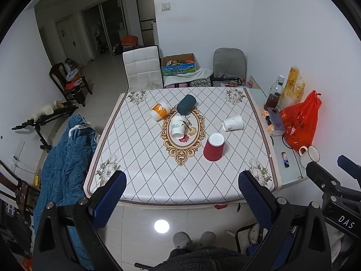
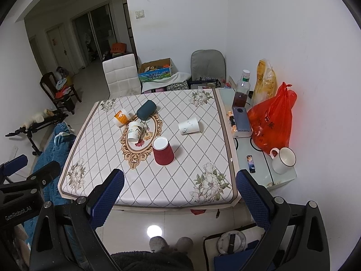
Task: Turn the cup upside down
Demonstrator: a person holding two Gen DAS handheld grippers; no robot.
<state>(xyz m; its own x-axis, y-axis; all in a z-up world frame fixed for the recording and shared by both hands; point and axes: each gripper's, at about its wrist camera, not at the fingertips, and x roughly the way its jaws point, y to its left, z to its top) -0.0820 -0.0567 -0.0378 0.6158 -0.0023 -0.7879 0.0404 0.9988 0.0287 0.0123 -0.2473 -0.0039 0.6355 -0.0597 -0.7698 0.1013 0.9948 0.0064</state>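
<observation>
Several cups are on the patterned table [image 1: 140,158]. A red cup [image 1: 214,147] [image 2: 163,150] stands upside down near the middle. A white cup [image 1: 232,123] [image 2: 189,125] lies on its side to the right. A white printed cup [image 1: 178,127] [image 2: 133,131], an orange cup [image 1: 159,111] [image 2: 121,116] and a dark teal cup [image 1: 186,104] [image 2: 146,109] lie on their sides farther back. My left gripper [image 1: 182,184] and right gripper [image 2: 180,181] are both open and empty, held above the table's near edge.
At the table's right side are a red plastic bag [image 2: 271,122], a bottle [image 2: 242,90], a white mug [image 2: 283,160] and a phone box [image 2: 241,118]. Chairs [image 1: 143,67] stand behind the table. A blue blanket [image 1: 65,158] lies at left.
</observation>
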